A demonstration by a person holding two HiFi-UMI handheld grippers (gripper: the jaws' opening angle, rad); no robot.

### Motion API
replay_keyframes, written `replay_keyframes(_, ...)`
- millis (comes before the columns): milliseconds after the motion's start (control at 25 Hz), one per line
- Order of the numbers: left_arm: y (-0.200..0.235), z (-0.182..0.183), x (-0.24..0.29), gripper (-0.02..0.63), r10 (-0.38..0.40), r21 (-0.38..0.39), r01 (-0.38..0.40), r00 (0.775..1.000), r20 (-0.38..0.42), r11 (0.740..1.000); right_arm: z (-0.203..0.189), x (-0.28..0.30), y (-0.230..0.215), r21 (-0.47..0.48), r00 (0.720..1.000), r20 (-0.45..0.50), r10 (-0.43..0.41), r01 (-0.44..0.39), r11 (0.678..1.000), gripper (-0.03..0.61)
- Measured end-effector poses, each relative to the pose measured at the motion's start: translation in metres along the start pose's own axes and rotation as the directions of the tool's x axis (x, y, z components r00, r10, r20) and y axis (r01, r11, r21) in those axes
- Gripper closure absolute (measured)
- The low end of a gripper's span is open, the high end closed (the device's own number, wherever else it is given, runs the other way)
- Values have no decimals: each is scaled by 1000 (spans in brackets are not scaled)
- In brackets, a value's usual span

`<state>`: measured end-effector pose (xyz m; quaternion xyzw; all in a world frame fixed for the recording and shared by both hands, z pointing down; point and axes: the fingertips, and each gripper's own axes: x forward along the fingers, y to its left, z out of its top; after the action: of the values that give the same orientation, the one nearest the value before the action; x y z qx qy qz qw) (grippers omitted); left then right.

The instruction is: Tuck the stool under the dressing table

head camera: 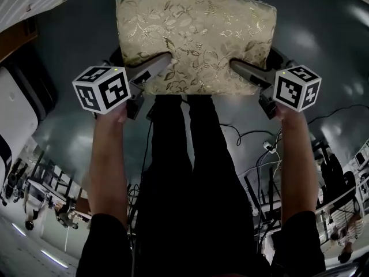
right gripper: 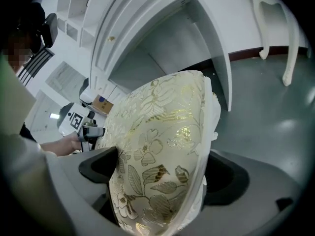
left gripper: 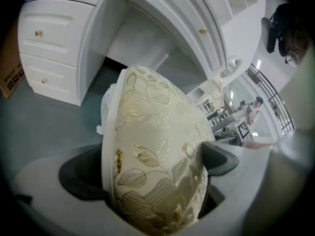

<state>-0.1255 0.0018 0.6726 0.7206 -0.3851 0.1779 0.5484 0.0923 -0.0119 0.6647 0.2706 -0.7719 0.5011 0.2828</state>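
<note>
- Forearms reach down from the camera to the two grippers. The left gripper [head camera: 160, 63] and the right gripper [head camera: 237, 68] each bite the near edge of the stool [head camera: 196, 33].
- Left gripper view: the jaws are clamped on the padded seat, one above and one beneath, with gold-leaf fabric bulging between them. Right gripper view: the same grip, mirrored.
- Location: the stool sits in front of the dressing table [left gripper: 162, 14], over the grey floor [left gripper: 44, 127] and short of the kneehole, not yet under it. The legs are hidden beneath the seat, so it may be lifted or resting; this cannot be confirmed.
- Orientation: the seat's long axis runs left to right between the grippers, roughly parallel to the table front. Its far long edge faces the opening.
- Step in hand, as judged: advancing the stool into the kneehole. Recommended practice is to push evenly with both grips so the seat does not yaw, centre it beside the drawer pedestal [left gripper: 54, 48], and keep it below the arched apron.
</note>
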Motion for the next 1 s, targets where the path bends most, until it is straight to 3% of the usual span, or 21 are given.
replay_keyframes(240,1,-2,-1,21,13,-29,-14,1000,-15,999,1,2,0,10,1000,-20,14,-14,1000,46)
replay_keyframes(1000,1,0,0,21,18,14,-18,1000,-21,1000,-5,3,-2,19,999,22,27,-28,999,48)
